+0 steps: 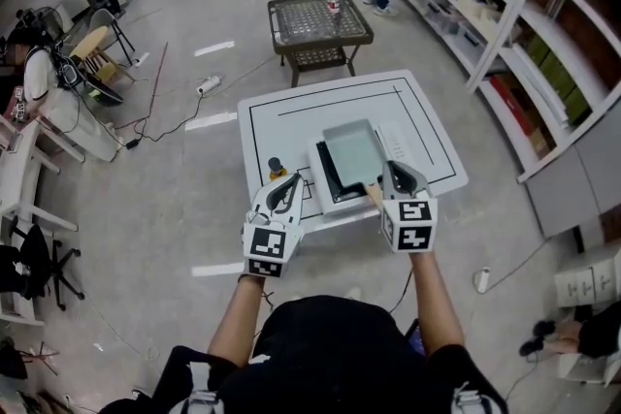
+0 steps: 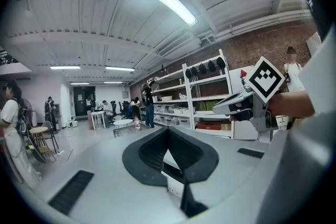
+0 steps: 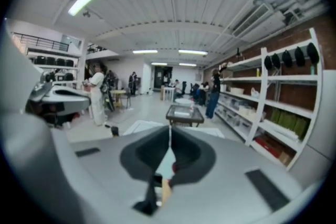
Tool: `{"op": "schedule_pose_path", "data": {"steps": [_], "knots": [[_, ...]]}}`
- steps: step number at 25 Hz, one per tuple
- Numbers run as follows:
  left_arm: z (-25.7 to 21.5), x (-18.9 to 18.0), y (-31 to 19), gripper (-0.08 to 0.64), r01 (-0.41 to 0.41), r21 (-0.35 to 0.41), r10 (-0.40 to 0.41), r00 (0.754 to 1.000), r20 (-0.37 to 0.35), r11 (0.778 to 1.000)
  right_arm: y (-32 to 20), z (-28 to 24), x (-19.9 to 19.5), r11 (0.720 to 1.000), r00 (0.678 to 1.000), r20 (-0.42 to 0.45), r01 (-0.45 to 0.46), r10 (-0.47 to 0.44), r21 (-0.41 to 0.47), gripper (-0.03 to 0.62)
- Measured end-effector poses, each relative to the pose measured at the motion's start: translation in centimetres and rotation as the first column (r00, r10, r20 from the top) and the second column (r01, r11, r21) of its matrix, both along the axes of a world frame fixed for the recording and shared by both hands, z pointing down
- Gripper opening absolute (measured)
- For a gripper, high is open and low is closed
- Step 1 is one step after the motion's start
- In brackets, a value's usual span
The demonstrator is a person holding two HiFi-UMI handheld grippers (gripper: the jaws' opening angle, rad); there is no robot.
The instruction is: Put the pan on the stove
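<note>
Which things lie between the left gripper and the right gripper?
The head view shows the near end of the stove, with the pan on it and its wooden handle by the right gripper.

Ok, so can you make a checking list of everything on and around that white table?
Surface: white table with a black outline.
Job's things: pan is held by its wooden handle over the stove; whether they touch cannot be told.
Clutter: small dark-capped bottle stands left of the stove.
Grippers: right gripper has its fingers shut on the pan's handle; left gripper has its fingers shut with nothing between them.
Cables: power strip with its cable lies on the floor to the left; nothing seen on the table.
Surroundings: shelves to the right, low table beyond, people at the far end.
</note>
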State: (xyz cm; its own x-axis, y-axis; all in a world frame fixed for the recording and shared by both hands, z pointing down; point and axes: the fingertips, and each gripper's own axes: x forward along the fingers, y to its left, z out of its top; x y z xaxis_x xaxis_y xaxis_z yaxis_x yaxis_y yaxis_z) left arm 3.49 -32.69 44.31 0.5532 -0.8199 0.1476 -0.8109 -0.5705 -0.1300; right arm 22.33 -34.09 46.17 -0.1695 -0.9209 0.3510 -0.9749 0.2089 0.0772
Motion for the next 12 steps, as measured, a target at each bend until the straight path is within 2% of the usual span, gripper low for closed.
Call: {"op": "schedule_pose_path", "data": {"steps": [5,12], "knots": [[-0.2,-0.4,0.1,0.025,0.006,0.012,-0.006,1.0,-0.003,1.0,0.9,-1.1,0.9,0.996,0.998,0.051,-0.032,0.028,0.085,0.034],[-0.7,-0.7,0.5,0.023,0.013,0.034,-0.012,1.0,-0.021,0.999,2.0,-0.7,0.5,0.996,0.999,0.052,-0.003,-0.001,0.091,0.034]]}}
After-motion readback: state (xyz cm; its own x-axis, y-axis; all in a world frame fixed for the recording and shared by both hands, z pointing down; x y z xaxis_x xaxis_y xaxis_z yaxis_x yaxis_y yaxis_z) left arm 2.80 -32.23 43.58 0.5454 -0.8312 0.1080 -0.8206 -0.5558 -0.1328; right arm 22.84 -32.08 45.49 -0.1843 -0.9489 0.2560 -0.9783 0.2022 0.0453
